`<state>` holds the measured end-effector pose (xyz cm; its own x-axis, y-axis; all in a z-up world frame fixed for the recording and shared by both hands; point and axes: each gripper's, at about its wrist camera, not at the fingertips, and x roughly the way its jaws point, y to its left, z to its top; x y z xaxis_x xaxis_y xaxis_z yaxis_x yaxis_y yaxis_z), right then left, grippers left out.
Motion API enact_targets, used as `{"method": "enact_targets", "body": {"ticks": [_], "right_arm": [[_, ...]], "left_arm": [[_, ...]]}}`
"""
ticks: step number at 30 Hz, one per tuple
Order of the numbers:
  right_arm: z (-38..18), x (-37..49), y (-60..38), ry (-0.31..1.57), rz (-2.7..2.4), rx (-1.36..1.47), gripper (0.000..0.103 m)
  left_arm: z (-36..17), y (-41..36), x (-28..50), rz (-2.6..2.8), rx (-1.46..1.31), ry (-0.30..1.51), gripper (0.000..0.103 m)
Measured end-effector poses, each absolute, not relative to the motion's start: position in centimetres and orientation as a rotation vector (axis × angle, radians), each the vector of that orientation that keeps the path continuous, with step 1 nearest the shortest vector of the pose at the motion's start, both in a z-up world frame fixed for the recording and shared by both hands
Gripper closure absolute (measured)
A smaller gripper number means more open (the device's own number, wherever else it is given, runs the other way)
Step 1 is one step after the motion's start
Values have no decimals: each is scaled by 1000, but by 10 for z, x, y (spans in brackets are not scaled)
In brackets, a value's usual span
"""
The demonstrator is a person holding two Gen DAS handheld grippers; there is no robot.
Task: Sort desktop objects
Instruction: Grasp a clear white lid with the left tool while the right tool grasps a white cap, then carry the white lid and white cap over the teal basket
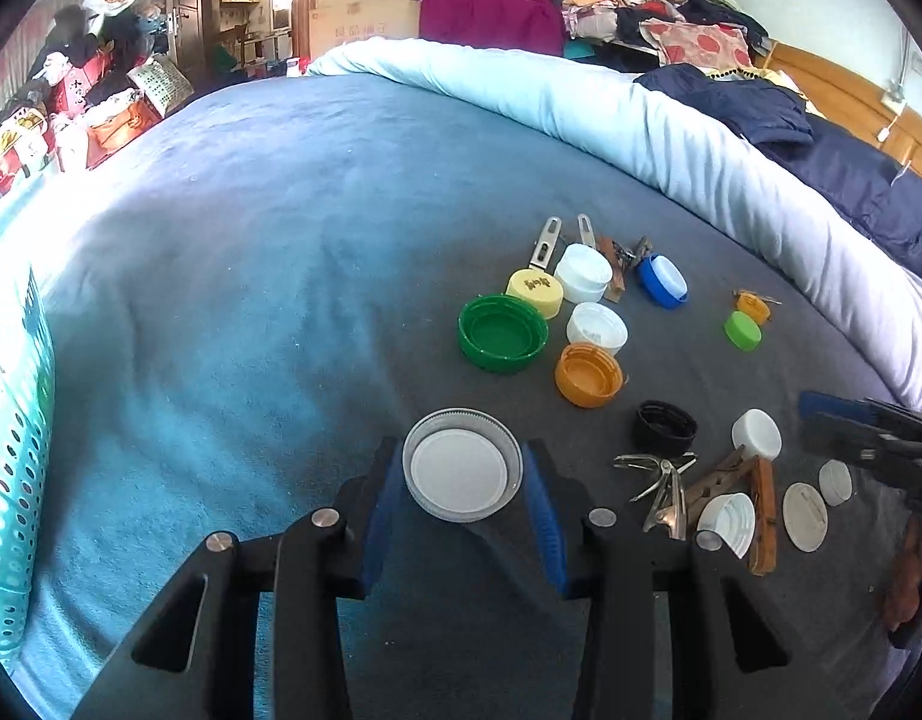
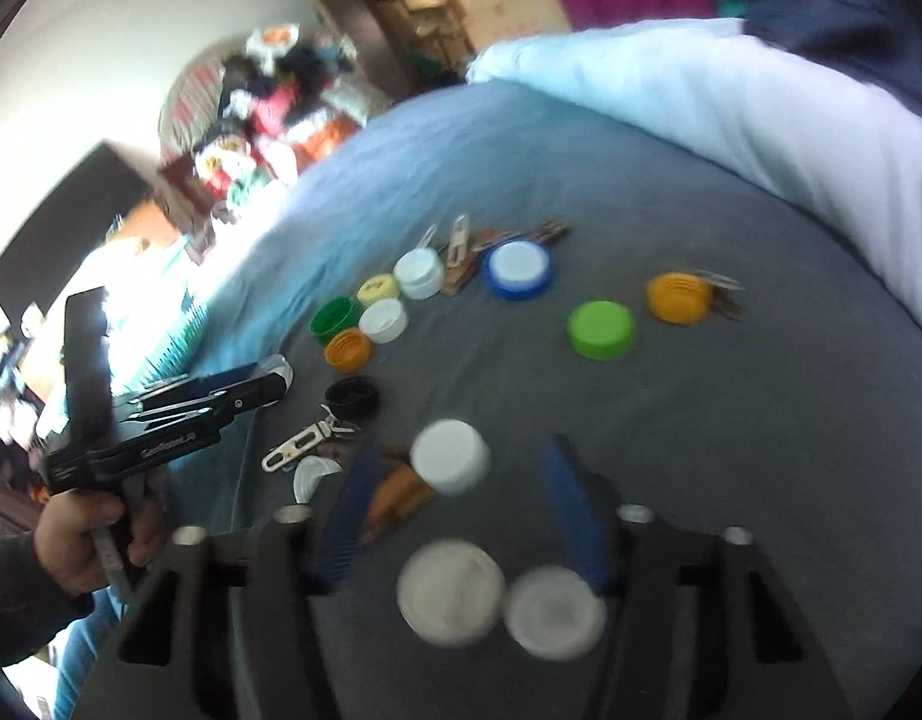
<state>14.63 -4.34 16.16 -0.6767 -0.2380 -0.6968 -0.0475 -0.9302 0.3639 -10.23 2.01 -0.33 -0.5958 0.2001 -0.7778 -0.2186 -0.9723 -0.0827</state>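
Note:
My left gripper (image 1: 463,480) is shut on a wide white-and-clear jar lid (image 1: 461,465), its blue pads against both rims; it also shows in the right wrist view as the left gripper (image 2: 269,384), held by a hand (image 2: 95,534). My right gripper (image 2: 463,456) stands open. A white cap (image 2: 452,456) shows between its blue fingers with gaps on both sides. A wooden clothespin (image 2: 395,498) lies by its left finger. Green (image 1: 502,333), orange (image 1: 588,375), yellow (image 1: 535,293) and blue (image 1: 661,281) caps lie clustered on the grey-blue bedspread (image 1: 251,240). The right wrist view is blurred.
A teal perforated basket (image 1: 11,480) stands at the left edge. A black cap (image 1: 664,429), metal clips (image 1: 658,480) and flat white lids (image 1: 804,516) lie at the right. A rolled white duvet (image 1: 640,120) borders the far side. A lime cap (image 2: 600,329) sits apart.

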Motion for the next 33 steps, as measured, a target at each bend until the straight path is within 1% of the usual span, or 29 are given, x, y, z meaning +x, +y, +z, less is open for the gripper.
{"method": "enact_targets", "body": {"ticks": [4,6,8,11,15,22,27,33], "right_arm": [[150,133,-60,-434,-2761,1320,58],[148,133,-64,-404,-2779,1342,63],[149,136,-66,-366,-2797,1358,65],[148,142,-63,-318,-2803,1390,73],[146,140,-63,-319,-2797,1379,74],[152,145,-59,-369,-2818,1312,74],[179,161,-55,-413,-2857,1220,74],[222,172,-63,-432,-2885,1125,74]], "left_arm": [[-5,21,-104,2608,-1271,15,61],[-6,22,-105,2606,-1272,12,61],[-7,22,-105,2603,-1273,5,61],[-8,24,-105,2602,-1272,7,61],[-10,30,-105,2595,-1272,52,61],[-5,31,-100,2606,-1256,62,62],[23,29,-86,2645,-1176,58,62],[77,26,-61,2735,-1047,129,62]]}}
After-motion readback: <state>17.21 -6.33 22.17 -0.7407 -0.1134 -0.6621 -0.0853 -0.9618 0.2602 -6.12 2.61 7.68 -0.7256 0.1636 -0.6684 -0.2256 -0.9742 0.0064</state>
